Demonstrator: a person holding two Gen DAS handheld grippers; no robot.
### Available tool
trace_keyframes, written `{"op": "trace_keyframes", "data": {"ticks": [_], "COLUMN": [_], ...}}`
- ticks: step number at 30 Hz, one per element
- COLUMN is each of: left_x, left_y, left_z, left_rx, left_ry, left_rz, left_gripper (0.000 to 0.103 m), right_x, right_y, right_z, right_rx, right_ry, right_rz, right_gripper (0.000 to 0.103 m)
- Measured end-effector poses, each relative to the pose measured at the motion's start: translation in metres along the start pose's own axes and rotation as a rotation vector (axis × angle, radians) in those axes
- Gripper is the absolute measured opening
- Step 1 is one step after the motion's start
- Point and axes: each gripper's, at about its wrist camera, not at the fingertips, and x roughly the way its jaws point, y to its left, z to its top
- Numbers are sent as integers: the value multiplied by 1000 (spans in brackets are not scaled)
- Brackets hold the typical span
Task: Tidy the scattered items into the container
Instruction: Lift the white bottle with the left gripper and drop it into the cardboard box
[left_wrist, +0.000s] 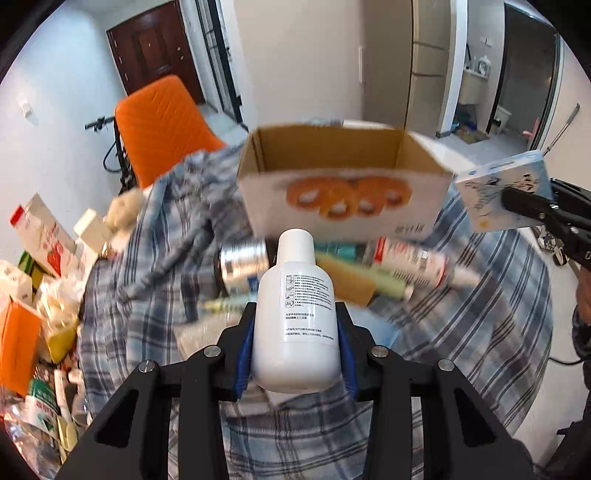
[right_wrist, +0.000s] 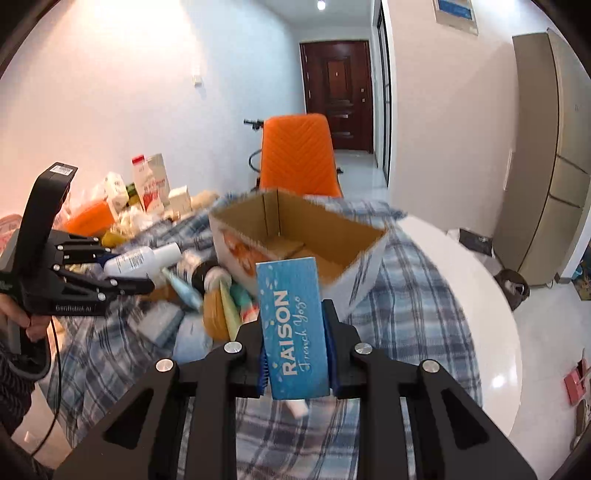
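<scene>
My left gripper (left_wrist: 295, 325) is shut on a white plastic bottle (left_wrist: 297, 314) with a printed label, held above the plaid cloth. It also shows in the right wrist view (right_wrist: 144, 258). My right gripper (right_wrist: 295, 332) is shut on a blue RAISON box (right_wrist: 293, 332), upright between the pads; the box also shows at the right of the left wrist view (left_wrist: 506, 192). An open cardboard box (left_wrist: 340, 184) printed with orange rings stands beyond both grippers, its inside bare (right_wrist: 295, 236). Scattered tubes, a can (left_wrist: 243, 258) and a red-white bottle (left_wrist: 410, 262) lie in front of it.
A blue plaid cloth (left_wrist: 480, 314) covers the round white table (right_wrist: 480, 295). A heap of cartons and packets (left_wrist: 40, 258) lies at the left. An orange chair (right_wrist: 297, 158) stands behind the table.
</scene>
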Motion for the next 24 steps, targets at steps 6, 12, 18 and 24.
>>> {"op": "trace_keyframes", "data": {"ticks": [6,12,18,24], "left_x": [-15,-13,11,38], "left_y": [-12,-18,-9,3], "left_z": [30,62,92,100], "left_rx": [16,31,-10,-31], "left_ry": [-81,-159,-176,-140], "left_rz": [7,15,28,-5], "left_gripper": [41,41,41,42], "right_x": [5,25,45,65], "right_y": [0,4,0,-15], "right_z": [24,45,50,44], "right_rx": [-1,-13,3,40], "right_ry": [-53,-77,-51,3], "right_rz": [-20,-39,-45,-55], "right_gripper": [23,23,23,23]}}
